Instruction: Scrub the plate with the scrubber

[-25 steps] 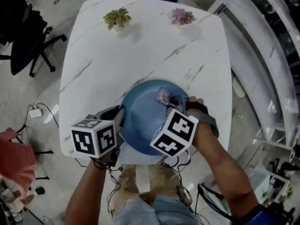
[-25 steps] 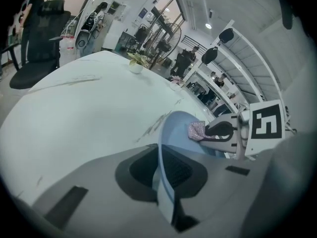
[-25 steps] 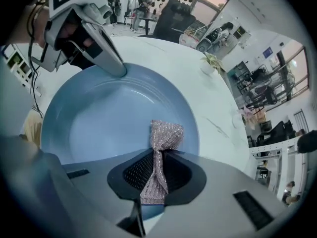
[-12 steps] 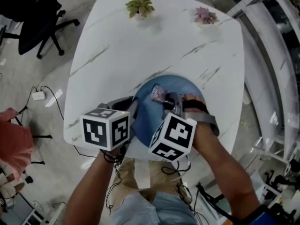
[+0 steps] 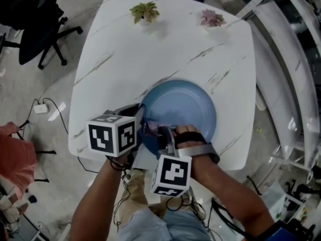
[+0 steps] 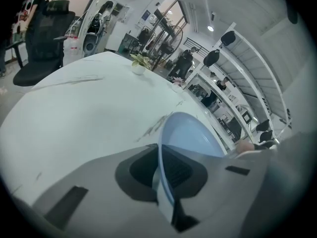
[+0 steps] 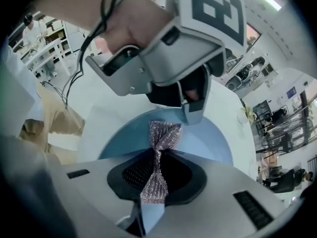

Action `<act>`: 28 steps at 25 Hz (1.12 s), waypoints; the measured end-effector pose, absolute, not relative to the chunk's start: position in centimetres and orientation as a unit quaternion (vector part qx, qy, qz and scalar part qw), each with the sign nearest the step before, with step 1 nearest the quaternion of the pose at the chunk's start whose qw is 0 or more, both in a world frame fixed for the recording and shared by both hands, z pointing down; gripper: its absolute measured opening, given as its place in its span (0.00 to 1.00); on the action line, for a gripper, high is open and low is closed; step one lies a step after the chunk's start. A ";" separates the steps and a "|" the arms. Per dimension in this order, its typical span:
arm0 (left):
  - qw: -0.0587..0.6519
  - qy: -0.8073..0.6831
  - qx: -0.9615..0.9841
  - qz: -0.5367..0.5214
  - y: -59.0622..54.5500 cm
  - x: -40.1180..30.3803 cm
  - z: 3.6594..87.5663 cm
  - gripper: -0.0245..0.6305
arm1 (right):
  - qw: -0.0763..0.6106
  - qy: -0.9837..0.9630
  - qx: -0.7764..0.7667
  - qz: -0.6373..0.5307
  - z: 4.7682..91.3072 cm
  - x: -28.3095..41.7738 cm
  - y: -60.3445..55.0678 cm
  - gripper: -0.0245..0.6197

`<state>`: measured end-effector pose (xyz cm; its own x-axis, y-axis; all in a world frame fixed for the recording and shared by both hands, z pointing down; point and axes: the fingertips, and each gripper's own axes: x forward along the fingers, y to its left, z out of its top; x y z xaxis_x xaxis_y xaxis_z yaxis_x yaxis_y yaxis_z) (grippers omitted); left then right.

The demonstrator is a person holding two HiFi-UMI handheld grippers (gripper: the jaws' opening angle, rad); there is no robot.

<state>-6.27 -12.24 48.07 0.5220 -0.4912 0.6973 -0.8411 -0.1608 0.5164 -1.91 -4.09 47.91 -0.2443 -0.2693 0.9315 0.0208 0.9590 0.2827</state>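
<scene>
while left gripper [image 6: 162,168] clamps jaws on left rim of blue plate [image 5: 186,106], plate is braced against scrubbing push. right gripper [image 7: 155,168] jaws pinched tight on waist of silvery mesh scrubber [image 7: 165,133]; loose end fans past tips, so mesh rather than jaw likely meets plate. scrubber at plate's near-left part, close by left gripper. plate lies at near edge of white table [image 5: 125,59], within easy reach. plate holds nothing else. far edge, well apart: small pots, green plant [image 5: 144,11], pink plant [image 5: 211,18].
</scene>
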 end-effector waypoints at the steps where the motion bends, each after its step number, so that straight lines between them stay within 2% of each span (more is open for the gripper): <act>1: 0.465 -0.451 0.738 0.188 -12.2 -6.3 48.1 0.06 | 0.611 -0.780 0.072 -0.118 47.9 -1.7 -3.4 0.15; 6: 0.463 -0.450 0.740 0.190 -12.2 -6.3 48.1 0.06 | 0.621 -0.777 0.048 -0.095 48.0 0.3 -0.8 0.15; 12: 0.462 -0.444 0.743 0.194 -12.2 -6.3 48.1 0.06 | 0.638 -0.764 0.092 -0.031 48.0 4.2 -1.0 0.15; 21: 0.461 -0.440 0.745 0.196 -12.2 -6.0 47.9 0.06 | 0.663 -0.723 0.195 0.023 48.1 9.0 -6.2 0.15; 28: 0.461 -0.437 0.747 0.196 -12.3 -5.8 47.9 0.06 | 0.667 -0.709 0.228 0.024 48.5 9.7 -10.9 0.15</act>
<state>-5.85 -12.33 47.89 0.5408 -0.4720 0.6963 -0.8338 -0.1918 0.5176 9.72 -10.88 48.47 -0.0060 -0.2904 0.9569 -0.3554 0.8951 0.2694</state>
